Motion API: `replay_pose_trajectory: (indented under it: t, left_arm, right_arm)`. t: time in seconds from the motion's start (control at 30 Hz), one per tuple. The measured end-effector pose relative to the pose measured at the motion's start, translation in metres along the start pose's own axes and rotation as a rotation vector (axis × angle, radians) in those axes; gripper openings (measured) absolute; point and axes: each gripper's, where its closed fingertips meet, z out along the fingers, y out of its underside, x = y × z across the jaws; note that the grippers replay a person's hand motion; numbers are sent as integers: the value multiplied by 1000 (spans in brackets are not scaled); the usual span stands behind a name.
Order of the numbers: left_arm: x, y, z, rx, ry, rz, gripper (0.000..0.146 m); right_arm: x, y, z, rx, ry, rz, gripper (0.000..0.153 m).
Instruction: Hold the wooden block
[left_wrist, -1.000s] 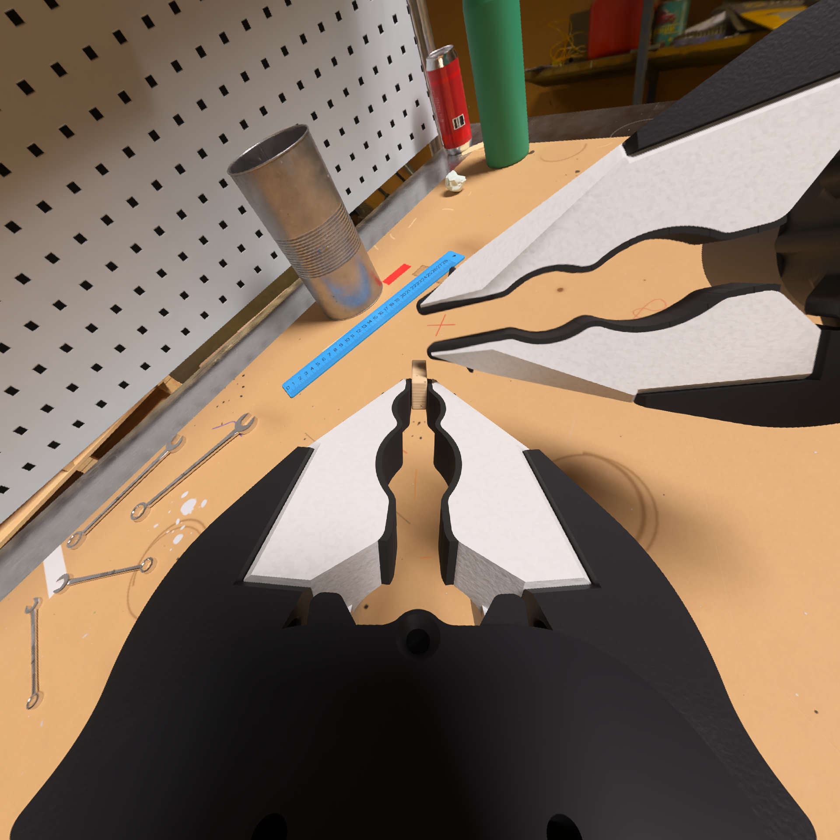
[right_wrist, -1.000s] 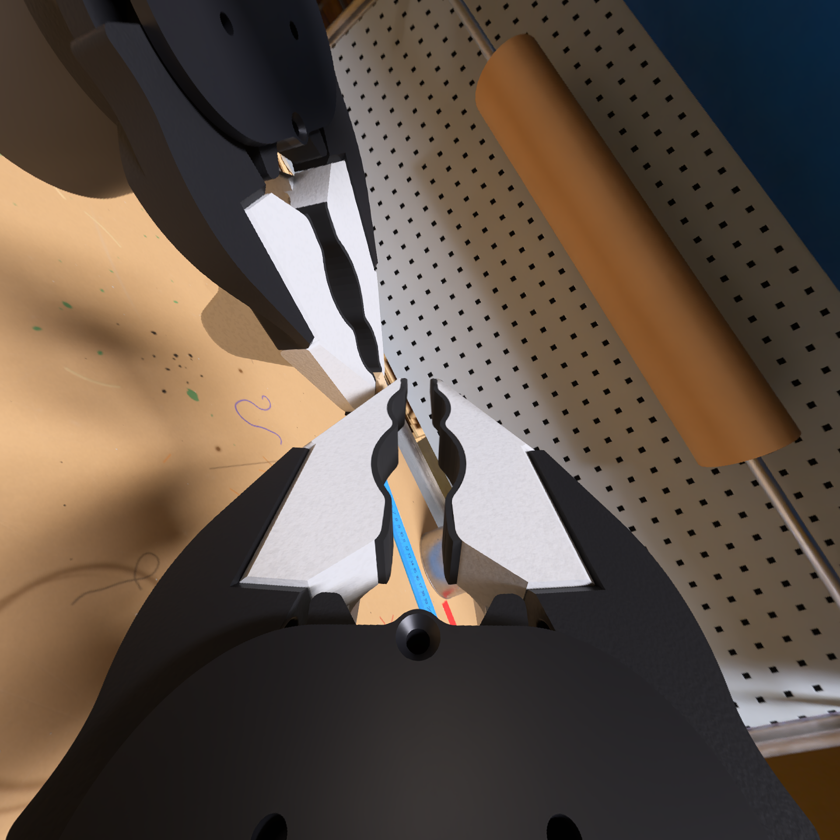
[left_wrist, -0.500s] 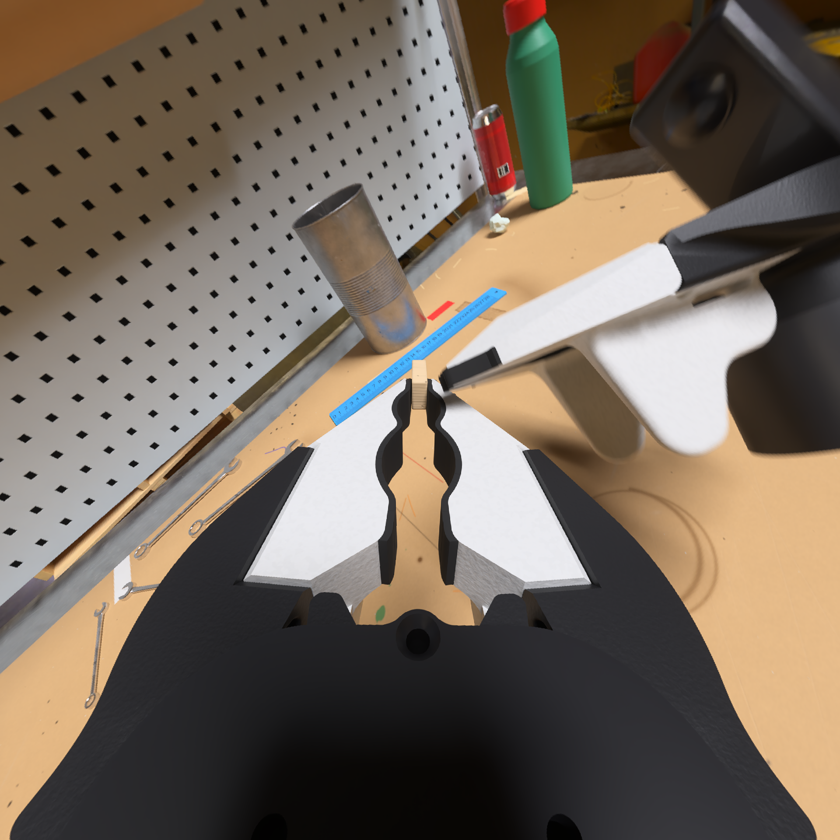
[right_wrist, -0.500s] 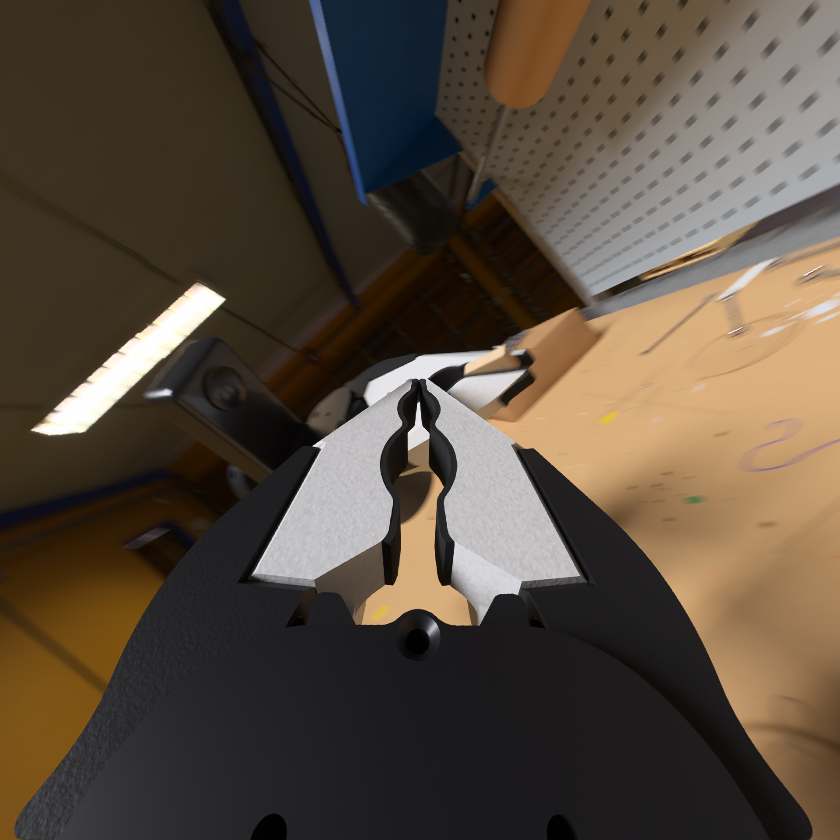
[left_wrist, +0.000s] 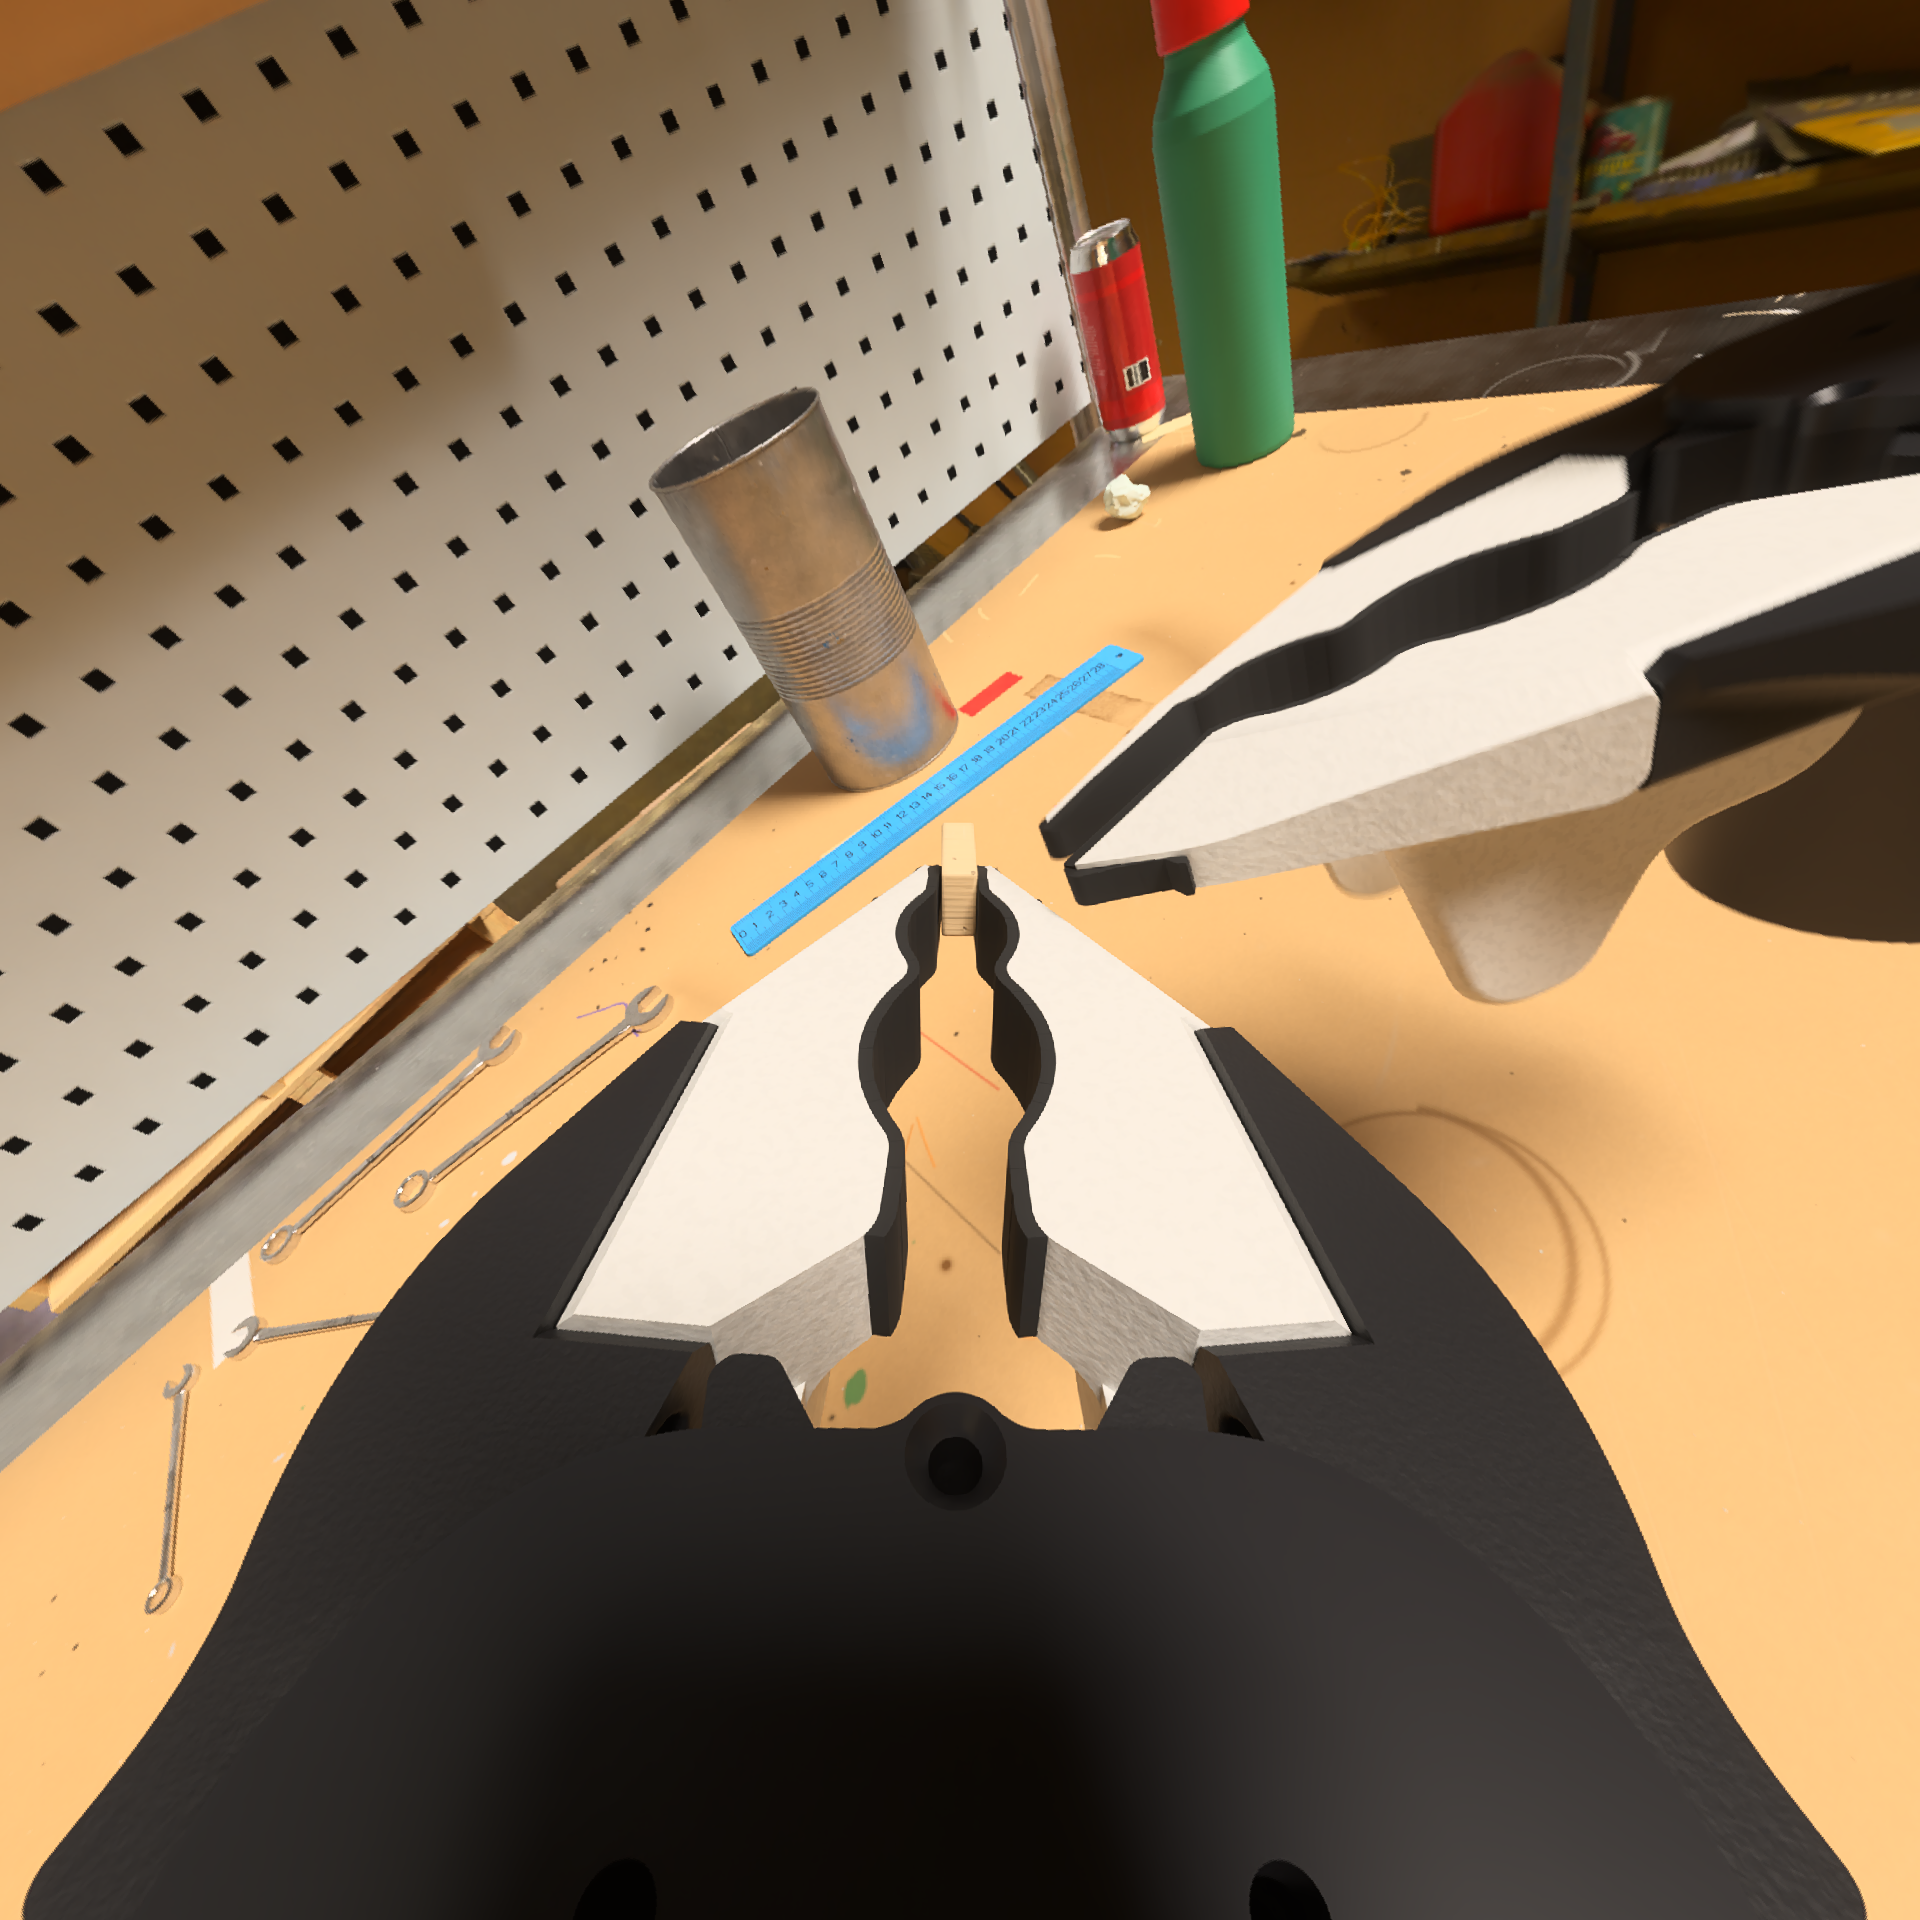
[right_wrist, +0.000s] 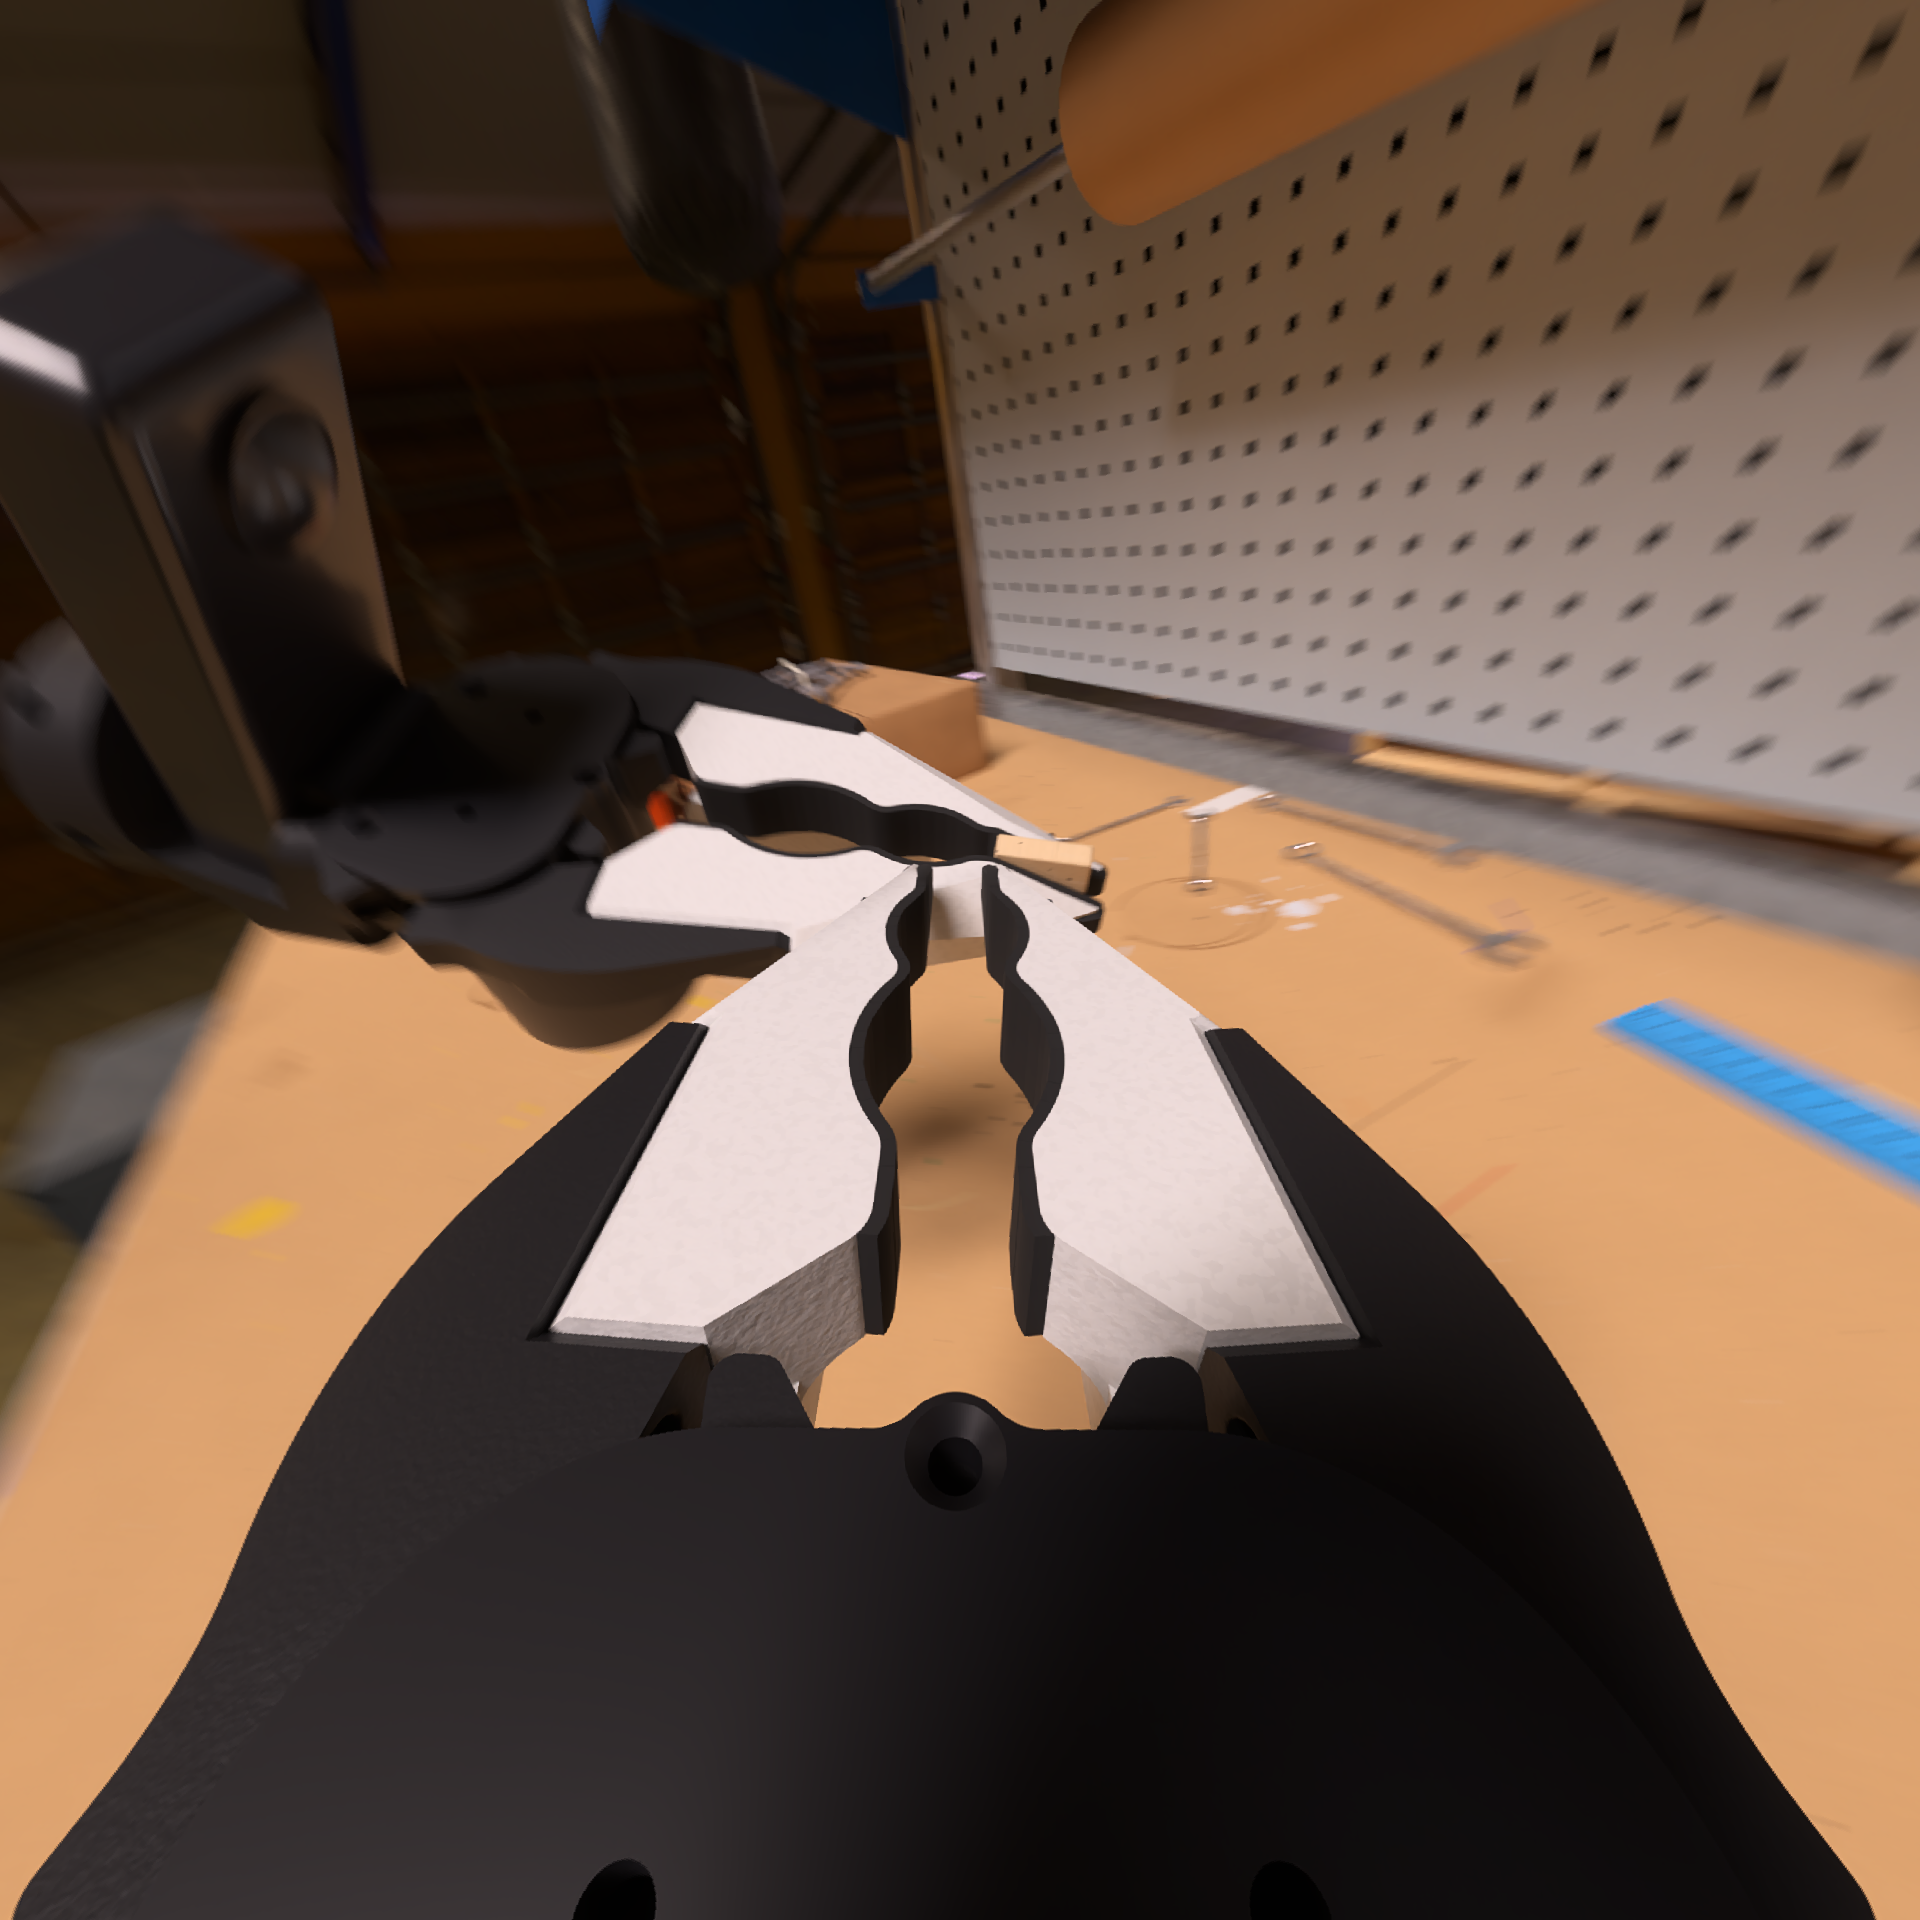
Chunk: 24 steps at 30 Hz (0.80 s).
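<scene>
The wooden block (left_wrist: 957, 878) is a small pale piece pinched upright between the tips of my left gripper (left_wrist: 957, 885), which is shut on it above the tan workbench (left_wrist: 1455, 1351). In the right wrist view the block (right_wrist: 1044, 857) sticks out sideways from the left gripper (right_wrist: 1089, 875). My right gripper (right_wrist: 953, 883) has its jaws a narrow gap apart and holds nothing. Its tips sit just below and left of the block, against the left gripper's lower finger. In the left wrist view the right gripper (left_wrist: 1065, 857) comes in from the right, its tips close beside the block.
A metal cup (left_wrist: 800, 592) and a blue ruler (left_wrist: 935, 790) lie just beyond the block, by the pegboard (left_wrist: 416, 416). A red can (left_wrist: 1117, 322) and a green bottle (left_wrist: 1226, 239) stand farther back. Several wrenches (left_wrist: 520, 1112) lie to the left. A cardboard box (right_wrist: 914, 712) sits behind the left gripper.
My right gripper has swung level and its tips, touching half a second ago, have parted slightly. My left gripper still holds the block and has moved little.
</scene>
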Motion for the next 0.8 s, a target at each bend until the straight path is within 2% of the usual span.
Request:
replay_pose_trajectory:
  t: [0.23, 0.37, 0.5, 0.63, 0.7, 0.8]
  left_arm:
    - [8, 4, 2, -46, 47, 4, 5]
    - [10, 5, 2, -53, 57, -7, 5]
    - [10, 5, 2, -53, 60, -13, 5]
    - [10, 4, 1, -50, 64, -19, 5]
    - [10, 4, 1, -47, 62, -21, 5]
    - [9, 2, 0, -36, 52, -22, 5]
  right_arm:
    - [5, -4, -3, -107, 281, -748, 14]
    - [3, -9, -4, -121, 361, -957, 9]
    - [3, -11, -4, -134, 391, -1043, 1]
    - [4, -11, -5, -143, 391, -1038, 0]
    - [3, -10, -5, -144, 366, -987, 0]
    - [4, -8, -4, -133, 295, -793, 0]
